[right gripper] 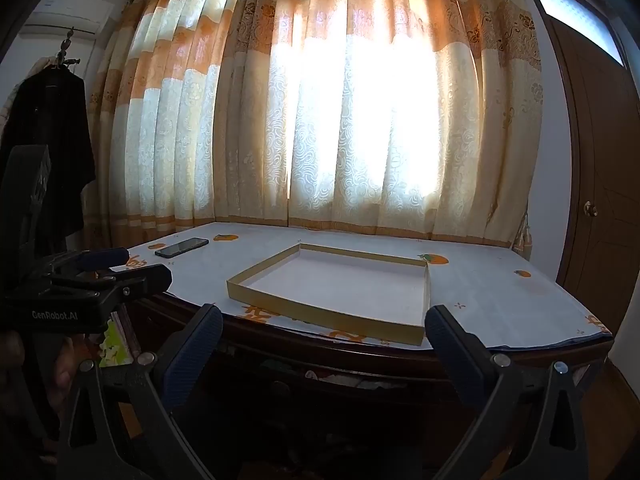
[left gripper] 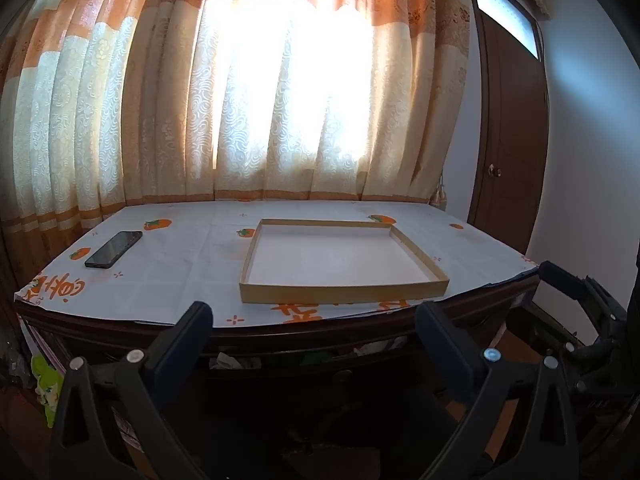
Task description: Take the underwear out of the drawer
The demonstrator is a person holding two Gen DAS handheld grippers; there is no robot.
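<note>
Below desk edge: drawer (left gripper: 304,360) ajar, runs crosswise, ahead-below your left gripper (left gripper: 314,328); right gripper (right gripper: 324,330) alongside; both jaws apart, empty.

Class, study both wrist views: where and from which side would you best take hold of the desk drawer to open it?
Probably by the round knob on the drawer front, coming straight in from the front, below the desk edge. The knob juts out from a flat panel, offering the only raised part to pinch. The drawer stands ajar, cloth showing in the gap. Both the left gripper and right gripper are open.
</note>
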